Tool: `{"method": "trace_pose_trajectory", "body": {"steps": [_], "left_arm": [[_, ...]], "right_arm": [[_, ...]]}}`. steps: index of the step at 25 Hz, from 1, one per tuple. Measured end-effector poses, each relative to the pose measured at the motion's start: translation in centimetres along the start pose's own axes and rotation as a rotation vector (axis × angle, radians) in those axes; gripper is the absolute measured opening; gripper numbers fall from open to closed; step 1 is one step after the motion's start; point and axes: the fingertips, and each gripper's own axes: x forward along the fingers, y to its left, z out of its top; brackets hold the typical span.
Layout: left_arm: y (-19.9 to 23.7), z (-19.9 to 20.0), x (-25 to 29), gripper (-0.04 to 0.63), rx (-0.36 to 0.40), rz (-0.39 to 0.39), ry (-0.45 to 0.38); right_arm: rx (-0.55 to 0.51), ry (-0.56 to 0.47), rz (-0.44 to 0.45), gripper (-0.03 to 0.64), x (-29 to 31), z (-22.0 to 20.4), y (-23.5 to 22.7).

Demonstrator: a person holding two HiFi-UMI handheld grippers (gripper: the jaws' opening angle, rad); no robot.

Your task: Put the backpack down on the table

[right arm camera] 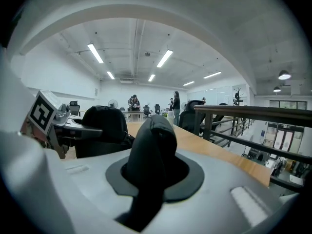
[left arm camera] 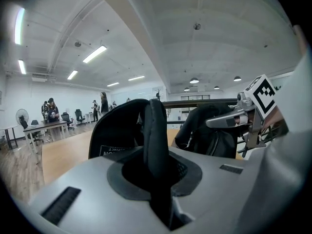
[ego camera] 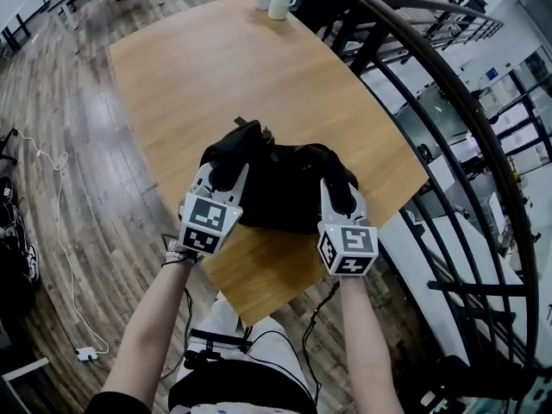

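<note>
Both forearms outstretched, left tool [ego camera: 226, 167] and right tool [ego camera: 339, 193] clamped on backpack [ego camera: 285, 188]

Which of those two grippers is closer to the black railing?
Right. The right gripper grips the backpack on the side toward the railing; the left gripper grips its far side, away from the railing.
</note>
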Motion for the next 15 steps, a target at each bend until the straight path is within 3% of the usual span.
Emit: {"method": "trace_pose_trajectory", "body": {"steps": [15], "left_arm": [[-0.9,-3.3,1.9,0.045,0.033,-0.056,0.112]], "right_arm": [[-0.01,0.16,0.029,0.074,1.2,-5.8,0.2]]}}
